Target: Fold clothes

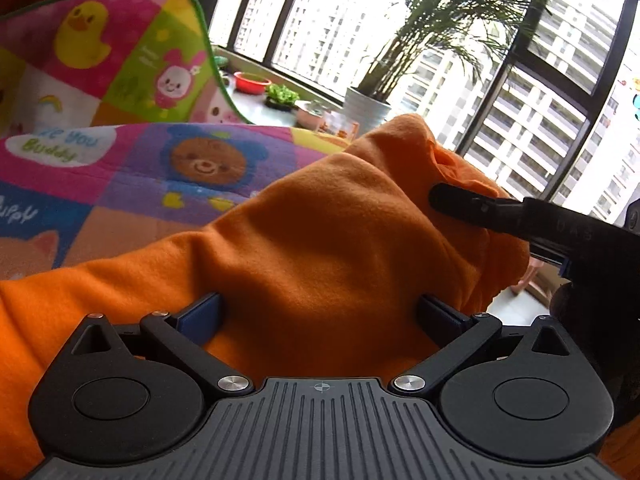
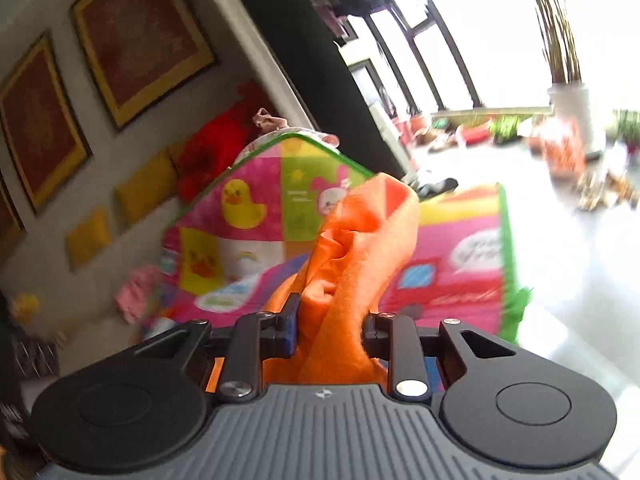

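An orange fleece garment point(image 1: 320, 240) is held up off the colourful play mat point(image 1: 120, 168). In the left wrist view the cloth fills the gap of my left gripper point(image 1: 320, 312), whose jaws stand wide apart with fabric bunched between them. My right gripper reaches in from the right in that view, a black finger point(image 1: 460, 200) pressed on the garment's upper edge. In the right wrist view my right gripper point(image 2: 332, 328) is shut on a bunched fold of the orange garment point(image 2: 360, 240), which rises above the fingers.
The play mat point(image 2: 452, 256) lies on a pale floor, one part point(image 2: 264, 192) folded upright. Potted plants point(image 1: 368, 104) and a red bowl point(image 1: 251, 82) stand by the large window. Framed pictures point(image 2: 140, 36) hang on the wall. Pink clothes point(image 2: 138, 292) lie at the left.
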